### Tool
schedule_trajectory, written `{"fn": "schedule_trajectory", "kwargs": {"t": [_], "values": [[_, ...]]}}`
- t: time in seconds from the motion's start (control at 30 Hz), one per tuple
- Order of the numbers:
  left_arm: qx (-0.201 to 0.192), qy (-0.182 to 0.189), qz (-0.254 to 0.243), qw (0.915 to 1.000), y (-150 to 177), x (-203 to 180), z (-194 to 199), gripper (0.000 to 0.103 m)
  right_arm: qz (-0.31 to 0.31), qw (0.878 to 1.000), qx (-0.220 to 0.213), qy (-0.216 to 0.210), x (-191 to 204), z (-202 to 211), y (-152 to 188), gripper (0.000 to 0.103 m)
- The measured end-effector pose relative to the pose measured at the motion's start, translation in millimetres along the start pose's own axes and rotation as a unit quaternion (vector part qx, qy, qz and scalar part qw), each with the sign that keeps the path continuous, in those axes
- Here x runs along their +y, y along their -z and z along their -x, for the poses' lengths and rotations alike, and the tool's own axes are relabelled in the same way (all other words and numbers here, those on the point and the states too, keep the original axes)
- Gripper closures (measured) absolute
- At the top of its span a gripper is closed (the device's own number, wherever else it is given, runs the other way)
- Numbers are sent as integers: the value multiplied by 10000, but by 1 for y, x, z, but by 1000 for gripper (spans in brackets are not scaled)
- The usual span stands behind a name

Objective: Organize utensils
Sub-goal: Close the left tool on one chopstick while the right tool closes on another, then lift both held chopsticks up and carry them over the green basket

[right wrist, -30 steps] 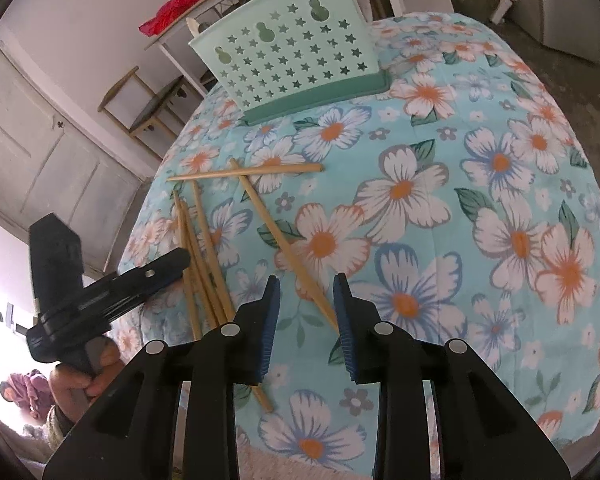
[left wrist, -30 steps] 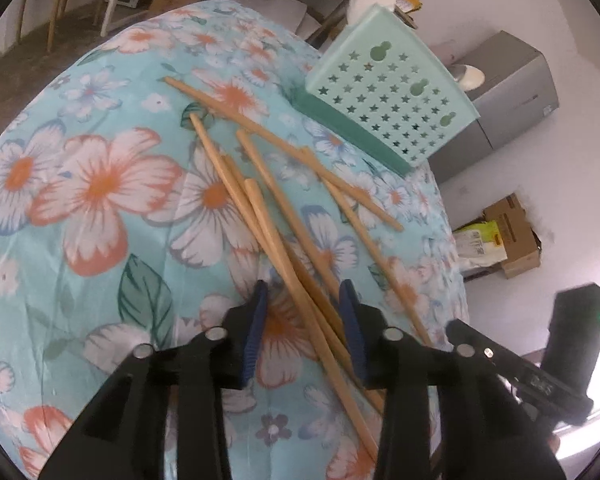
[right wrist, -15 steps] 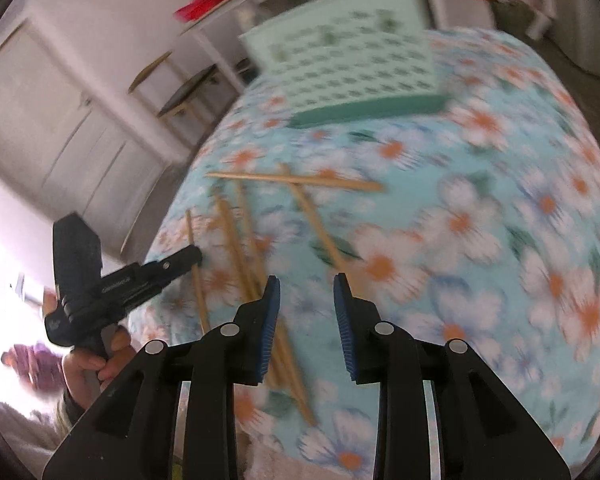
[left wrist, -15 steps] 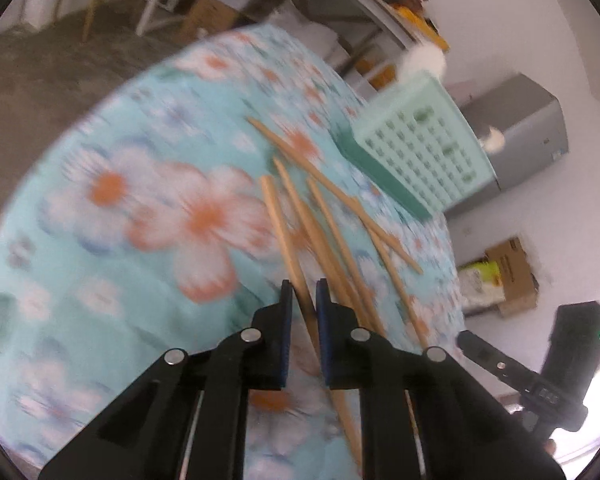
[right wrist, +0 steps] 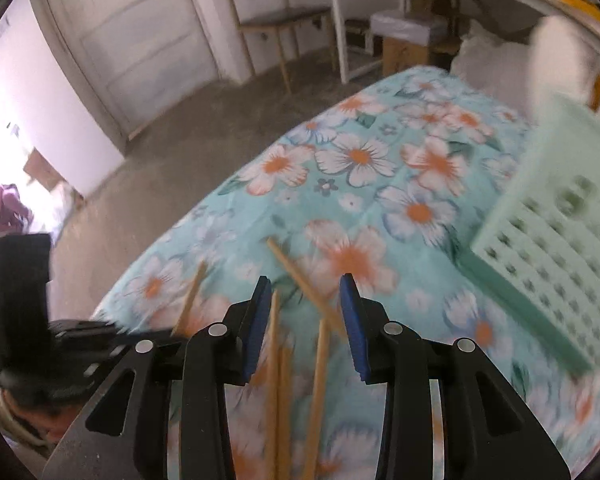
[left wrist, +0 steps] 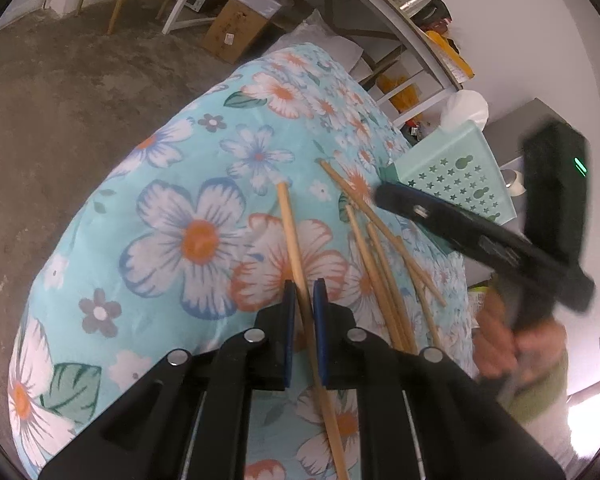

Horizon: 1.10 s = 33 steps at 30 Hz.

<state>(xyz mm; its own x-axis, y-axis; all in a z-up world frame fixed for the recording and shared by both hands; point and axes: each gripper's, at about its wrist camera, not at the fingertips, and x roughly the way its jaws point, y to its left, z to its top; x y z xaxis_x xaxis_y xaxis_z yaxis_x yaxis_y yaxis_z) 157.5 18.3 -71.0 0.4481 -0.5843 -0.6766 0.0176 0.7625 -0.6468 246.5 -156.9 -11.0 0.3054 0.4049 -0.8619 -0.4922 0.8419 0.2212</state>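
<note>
My left gripper (left wrist: pixel 301 294) is shut on one wooden chopstick (left wrist: pixel 290 224), which lies apart, to the left of the rest. Several more chopsticks (left wrist: pixel 380 264) lie fanned on the flowered cloth (left wrist: pixel 188 240). A mint-green basket (left wrist: pixel 458 172) with star holes stands behind them. In the left wrist view my right gripper (left wrist: pixel 392 200) reaches in over the pile from the right. In its own view the right gripper (right wrist: pixel 305 294) is open above several chopsticks (right wrist: pixel 320 360), and none is pinched. The basket (right wrist: pixel 560 240) stands at its right.
The cloth-covered table drops off to a bare concrete floor (left wrist: pixel 60 100) on the left. White shelving (left wrist: pixel 380 12), a cardboard box (left wrist: pixel 236 28) and wooden chairs (right wrist: pixel 276 20) stand beyond. A person's hand (left wrist: pixel 512 344) holds the right tool at the table's right edge.
My left gripper closed on one chopstick and drew it left, away from the pile. The right gripper swung over the pile toward the left gripper, rolling as it went, its jaws a little wider.
</note>
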Motion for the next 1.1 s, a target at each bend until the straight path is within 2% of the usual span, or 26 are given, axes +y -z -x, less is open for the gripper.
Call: {"fn": "schedule_trajectory", "kwargs": {"t": [0.2,0.27,0.33,0.4,0.53,0.67,0.9,0.97,1.1], "values": [[55,72,-19,10000,-1,2,0,94,460,9983,347,28,13,-28,-13,74],[57,82,-35,9999,0,2,0,94,582,9973,409,157,16,-37,-14,79],[56,90,-45,9999,-1,1,0,94,652,9967,403,265,16,-41,-15,91],[62,102,-40,9999,-2,2,-1,94,698,9964,314,373,16,-39,-17,97],[81,99,-26,9999,-6,2,-3,94,653,9958,-103,639,12,-12,-17,100],[98,117,70,9999,-12,2,-4,89,367,9934,-741,797,1,43,-10,100],[88,-85,266,9996,-37,5,-19,88,-434,9747,-1907,1085,-20,146,33,100],[94,-174,248,9995,-42,4,-22,95,-601,9691,-2111,1127,-23,164,48,100],[-38,-146,2,9999,-47,-10,-9,97,-887,9582,-2452,1177,-31,191,75,100]]}}
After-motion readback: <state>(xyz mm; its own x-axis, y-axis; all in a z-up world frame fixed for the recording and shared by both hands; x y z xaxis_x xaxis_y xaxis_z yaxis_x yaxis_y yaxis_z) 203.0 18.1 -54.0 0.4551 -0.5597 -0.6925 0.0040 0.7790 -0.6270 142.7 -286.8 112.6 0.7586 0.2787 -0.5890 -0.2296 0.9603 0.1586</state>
